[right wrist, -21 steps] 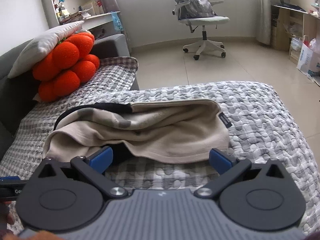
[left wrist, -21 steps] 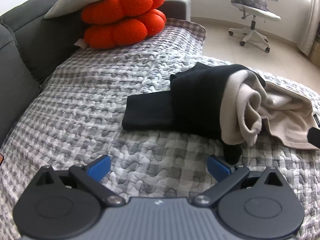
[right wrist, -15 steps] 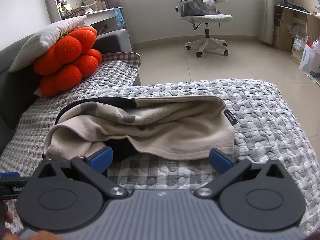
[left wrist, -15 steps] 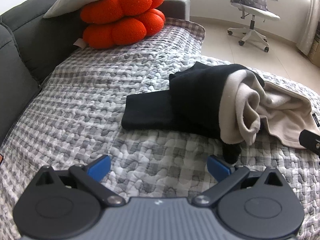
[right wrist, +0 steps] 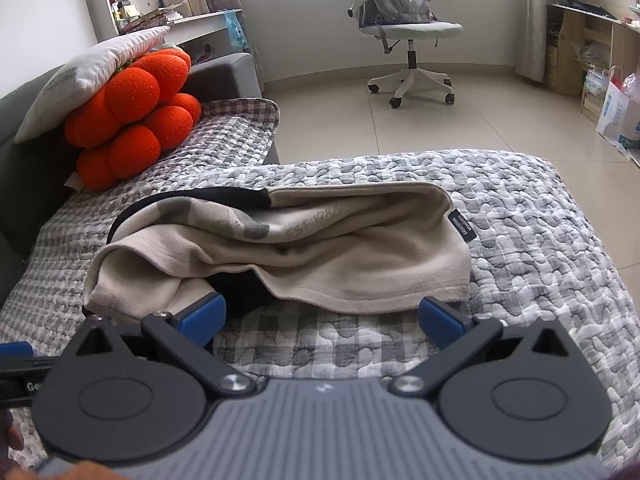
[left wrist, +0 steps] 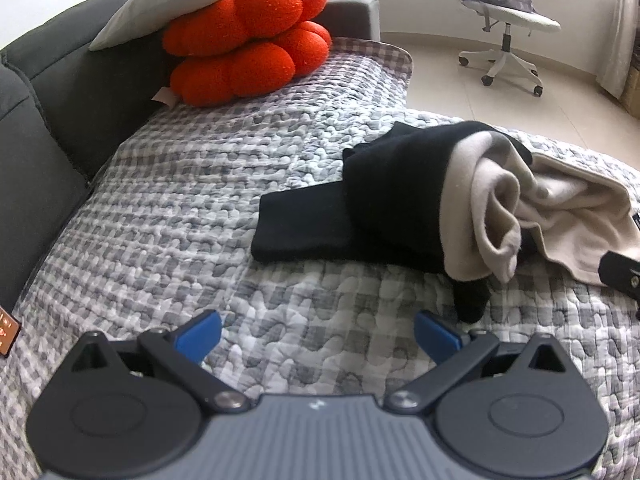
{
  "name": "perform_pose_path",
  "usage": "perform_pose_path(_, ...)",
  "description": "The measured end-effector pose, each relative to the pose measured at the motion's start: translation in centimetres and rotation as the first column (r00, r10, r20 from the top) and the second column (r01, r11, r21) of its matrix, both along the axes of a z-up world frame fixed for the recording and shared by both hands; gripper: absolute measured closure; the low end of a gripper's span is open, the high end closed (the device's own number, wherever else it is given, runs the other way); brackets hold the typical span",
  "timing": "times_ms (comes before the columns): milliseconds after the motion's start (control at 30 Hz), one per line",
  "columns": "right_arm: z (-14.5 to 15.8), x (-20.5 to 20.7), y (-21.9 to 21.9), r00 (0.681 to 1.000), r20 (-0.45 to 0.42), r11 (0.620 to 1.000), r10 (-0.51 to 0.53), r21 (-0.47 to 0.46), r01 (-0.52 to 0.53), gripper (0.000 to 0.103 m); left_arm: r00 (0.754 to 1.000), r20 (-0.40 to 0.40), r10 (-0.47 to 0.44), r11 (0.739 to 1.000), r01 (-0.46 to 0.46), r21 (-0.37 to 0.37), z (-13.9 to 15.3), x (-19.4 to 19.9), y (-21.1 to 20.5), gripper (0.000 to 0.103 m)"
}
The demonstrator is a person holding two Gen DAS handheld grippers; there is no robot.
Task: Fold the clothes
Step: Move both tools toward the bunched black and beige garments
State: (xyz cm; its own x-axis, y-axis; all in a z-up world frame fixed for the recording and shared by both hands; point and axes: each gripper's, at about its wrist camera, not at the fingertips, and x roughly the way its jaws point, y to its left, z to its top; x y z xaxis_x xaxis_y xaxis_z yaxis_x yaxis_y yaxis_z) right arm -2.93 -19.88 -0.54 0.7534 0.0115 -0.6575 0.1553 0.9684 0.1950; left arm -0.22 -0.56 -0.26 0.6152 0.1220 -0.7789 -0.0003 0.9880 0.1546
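A rumpled black-and-beige garment (right wrist: 276, 256) lies on the quilt (right wrist: 520, 216) just ahead of the right gripper (right wrist: 320, 316) and ahead-right of the left gripper (left wrist: 318, 336), both jaws wide and empty. Soft, light, floppy; likely best pinched at the hem corner.

Both wrist cams tilt down, low & close over quilt (left wrist: 168, 216); shared: garment heap (right wrist: 320, 248), orange cushion (left wrist: 248, 36).

Left gripper (left wrist: 318, 332), right gripper (right wrist: 322, 316): black linkages, blue fingers (left wrist: 198, 330), ribbed grey body, silver screws.
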Motion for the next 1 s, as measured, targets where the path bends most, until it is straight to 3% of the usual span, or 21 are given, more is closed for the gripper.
perform_pose_path(333,-0.23,0.18,0.63,1.0,-0.008,1.0,0.013,-0.012,-0.013,0.0,1.0,0.012,-0.015,0.996,0.014,0.087,-0.29,-0.32,-0.93,0.0)
perform_pose_path(400,-0.23,0.18,0.66,1.0,-0.009,1.0,0.012,-0.013,-0.012,0.0,1.0,0.008,-0.03,0.998,0.03,0.061,-0.09,-0.36,-0.87,0.0)
perform_pose_path(633,-0.26,0.17,0.63,1.0,-0.01,1.0,0.008,-0.016,-0.008,0.0,0.993,-0.037,-0.109,0.982,0.102,-0.162,0.4,-0.51,-0.31,0.0)
perform_pose_path(833,-0.27,0.14,0.72,1.0,-0.009,1.0,0.008,-0.018,-0.008,0.0,0.992,-0.039,-0.124,0.973,0.113,-0.202,0.42,-0.69,-0.67,0.0)
perform_pose_path(1000,-0.36,0.2,0.79,1.0,-0.014,1.0,0.01,-0.02,-0.011,0.0,0.988,-0.103,-0.117,0.967,0.09,-0.237,-0.03,-0.02,-0.16,0.0)
